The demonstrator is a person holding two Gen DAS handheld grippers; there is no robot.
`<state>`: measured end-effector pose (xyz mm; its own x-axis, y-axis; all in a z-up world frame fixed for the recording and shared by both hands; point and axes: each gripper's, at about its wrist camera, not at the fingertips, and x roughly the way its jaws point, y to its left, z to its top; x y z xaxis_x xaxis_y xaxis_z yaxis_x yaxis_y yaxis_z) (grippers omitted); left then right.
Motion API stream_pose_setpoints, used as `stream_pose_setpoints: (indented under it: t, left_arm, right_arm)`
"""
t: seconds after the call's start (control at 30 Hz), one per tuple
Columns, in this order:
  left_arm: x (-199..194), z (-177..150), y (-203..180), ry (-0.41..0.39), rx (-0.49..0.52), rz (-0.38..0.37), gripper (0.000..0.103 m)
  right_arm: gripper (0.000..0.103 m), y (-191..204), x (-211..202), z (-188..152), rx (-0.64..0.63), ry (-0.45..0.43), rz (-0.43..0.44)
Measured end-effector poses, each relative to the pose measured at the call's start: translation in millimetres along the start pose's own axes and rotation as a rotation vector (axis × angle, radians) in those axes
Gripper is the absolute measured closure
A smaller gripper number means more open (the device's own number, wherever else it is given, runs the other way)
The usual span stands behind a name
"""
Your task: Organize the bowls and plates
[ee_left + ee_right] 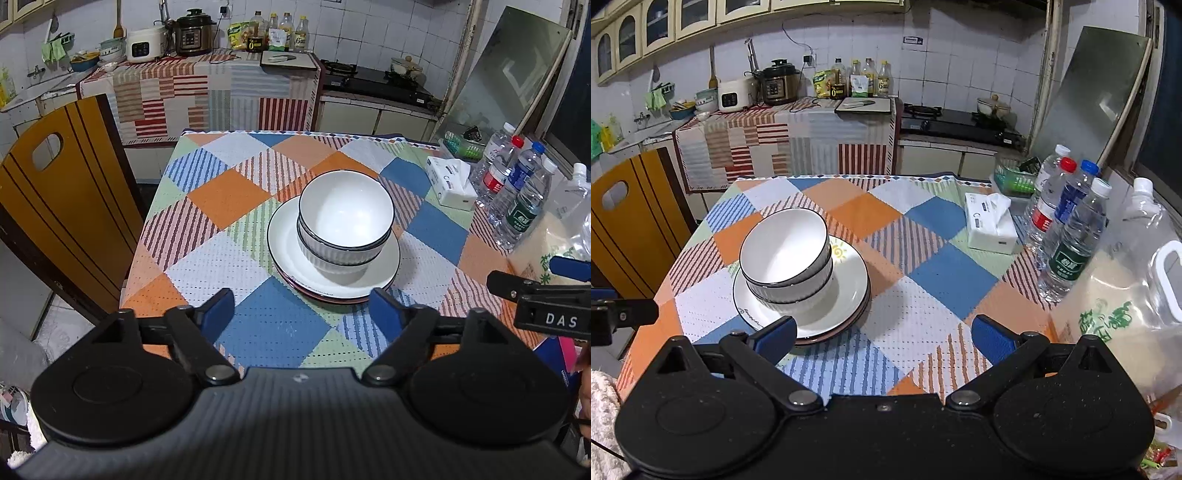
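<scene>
The stacked bowls [345,225] are seen nested on the plates [280,240] mid-worktop — dead ahead of the left claw [303,314], spread and empty. From the right claw [884,338], likewise spread, the stack lies off to the left — the left is judged better aligned.

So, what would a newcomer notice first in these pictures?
Two white bowls, nested, stand on stacked plates in the middle of the checked tablecloth. Water bottles and a tissue box line its right edge. Both grippers, left and right, hang open and empty before the stack.
</scene>
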<state>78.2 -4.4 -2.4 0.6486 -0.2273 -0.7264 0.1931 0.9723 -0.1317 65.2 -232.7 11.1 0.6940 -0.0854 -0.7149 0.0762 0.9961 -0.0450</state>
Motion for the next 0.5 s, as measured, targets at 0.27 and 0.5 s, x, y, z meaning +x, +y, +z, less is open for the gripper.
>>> stream_pose_setpoints:
  t: [0.27, 0.5]
  left_arm:
    - [3, -8, -2, -0.011, 0.008, -0.010, 0.014]
    - [3, -13, -5, -0.049, 0.028, 0.051, 0.014]
  right_arm:
    - [0.001, 6, -6, -1, -0.027, 0.004, -0.007]
    - [0.001, 12, -6, -5, -0.023, 0.017, -0.014]
